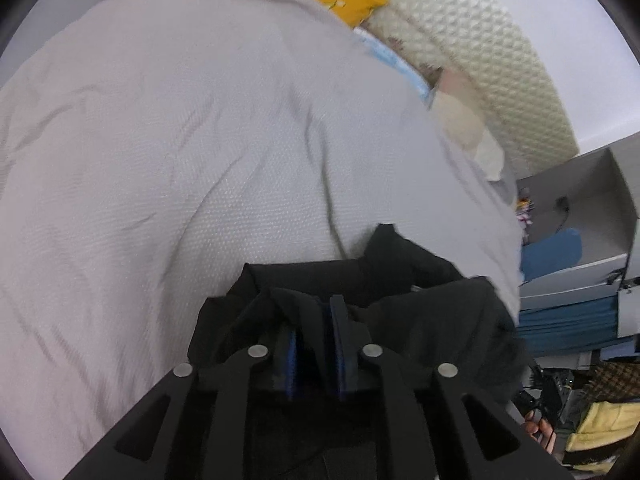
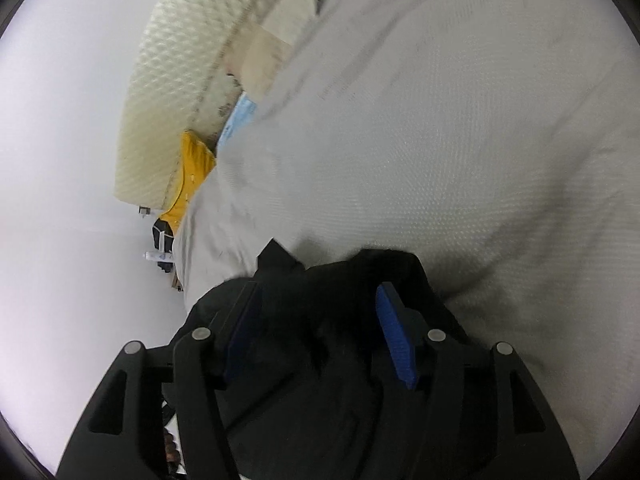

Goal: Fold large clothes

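Jaws of the right gripper [image 2: 320, 316] are spread around a black garment [image 2: 340, 280]; the left gripper [image 1: 316, 320] is barely parted, black fabric between. Garment is bunched on a pale bedspread [image 1: 180, 140], wide and bare beyond.

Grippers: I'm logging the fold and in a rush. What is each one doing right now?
Left gripper: fingers narrowly apart, black garment between them; whether they grip cannot be told.
Right gripper: open, fingers wide apart over the black garment.
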The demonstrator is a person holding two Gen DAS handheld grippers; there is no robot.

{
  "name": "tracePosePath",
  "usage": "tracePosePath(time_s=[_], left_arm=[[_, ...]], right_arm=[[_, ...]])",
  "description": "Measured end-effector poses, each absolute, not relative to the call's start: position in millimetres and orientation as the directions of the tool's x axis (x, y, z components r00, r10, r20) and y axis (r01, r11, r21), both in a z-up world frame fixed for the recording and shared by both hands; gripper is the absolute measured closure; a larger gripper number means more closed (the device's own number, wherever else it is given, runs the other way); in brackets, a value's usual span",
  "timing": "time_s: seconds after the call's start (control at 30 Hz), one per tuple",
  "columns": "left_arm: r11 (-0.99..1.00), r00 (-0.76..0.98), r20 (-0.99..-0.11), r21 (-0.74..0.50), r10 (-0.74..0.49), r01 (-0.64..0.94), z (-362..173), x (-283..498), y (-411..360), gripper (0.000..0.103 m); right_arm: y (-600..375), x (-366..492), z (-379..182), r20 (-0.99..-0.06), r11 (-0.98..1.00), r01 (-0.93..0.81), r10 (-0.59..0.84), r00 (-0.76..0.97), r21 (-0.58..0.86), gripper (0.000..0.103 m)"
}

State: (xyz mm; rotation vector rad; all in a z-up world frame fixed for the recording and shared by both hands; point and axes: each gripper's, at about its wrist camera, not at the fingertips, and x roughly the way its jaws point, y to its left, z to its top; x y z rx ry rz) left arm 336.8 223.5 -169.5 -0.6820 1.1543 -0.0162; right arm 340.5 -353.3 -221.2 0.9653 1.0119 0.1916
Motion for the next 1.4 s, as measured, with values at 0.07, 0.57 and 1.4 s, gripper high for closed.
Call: tracePosePath(time_s=[0.07,0.57,1.4], left_arm=[[0.798,0.455,-0.822,-0.511,-0.344,-0.32,-148,319,226,0.071],[0.984,0.637,-0.764,-0.171,-0.101,-0.049,-145,273,87,0.026],[0.999,0.755,-0.654,-0.022,-0.051,0.048,-235,357,44,0.03]], right_arm=[[-350,325,-195,-0.631,0.629,0.239,0.526,0.57,0.74,0.041],[-216,268,-175,-0.604,0.884,-0.132,0.409,0.684,0.448,0.027],[-116,345,-257,-0.603,0.981,-0.173,0.192,0.774,0.091,0.004]])
